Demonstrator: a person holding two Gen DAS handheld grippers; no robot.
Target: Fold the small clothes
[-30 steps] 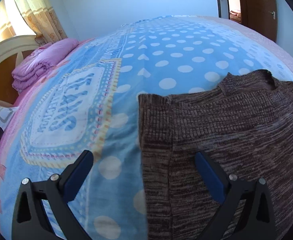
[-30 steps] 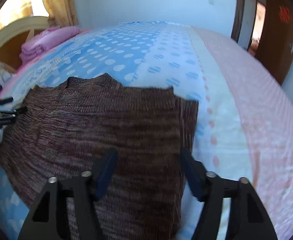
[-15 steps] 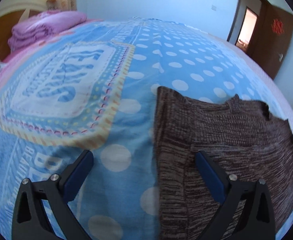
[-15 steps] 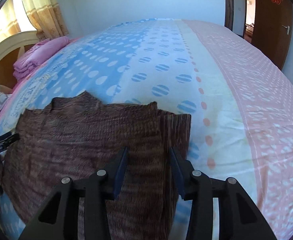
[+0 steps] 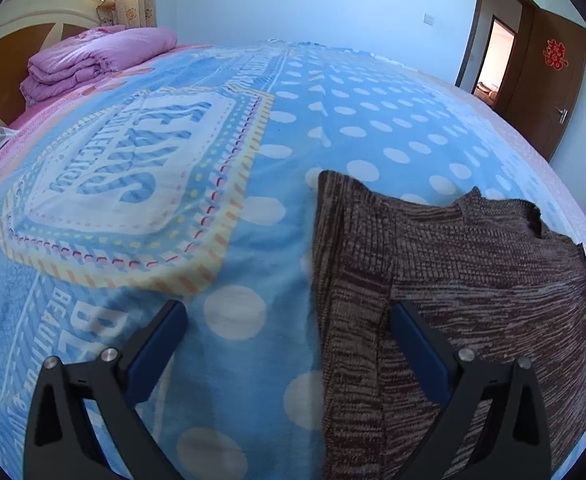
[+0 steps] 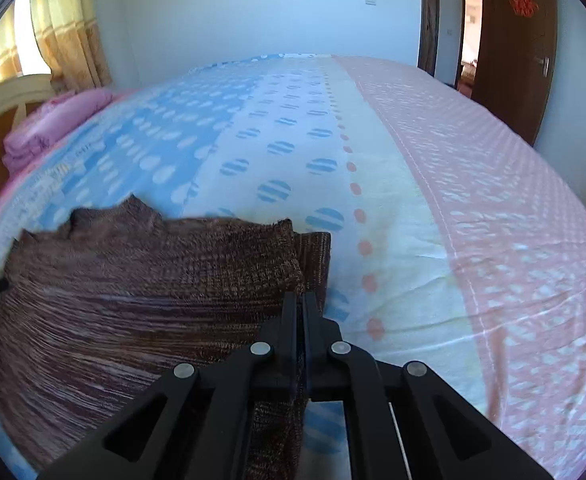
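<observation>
A brown knitted sweater (image 5: 473, 280) lies flat on the bed, sleeves folded in. It also shows in the right wrist view (image 6: 133, 300). My left gripper (image 5: 289, 344) is open, its jaws spread over the sweater's left edge, one finger on the blanket and one over the knit. My right gripper (image 6: 300, 304) is shut on the sweater's right edge, pinching the knit between its fingers and lifting it into a ridge.
The bed wears a blue dotted blanket (image 5: 213, 160) with a pink strip (image 6: 493, 200) on the right. A folded purple quilt (image 5: 93, 60) lies by the headboard. An open brown door (image 5: 549, 80) stands at the far right.
My right gripper has closed from wide open onto the sweater's right edge. My left gripper stayed open and swung its view along the left edge.
</observation>
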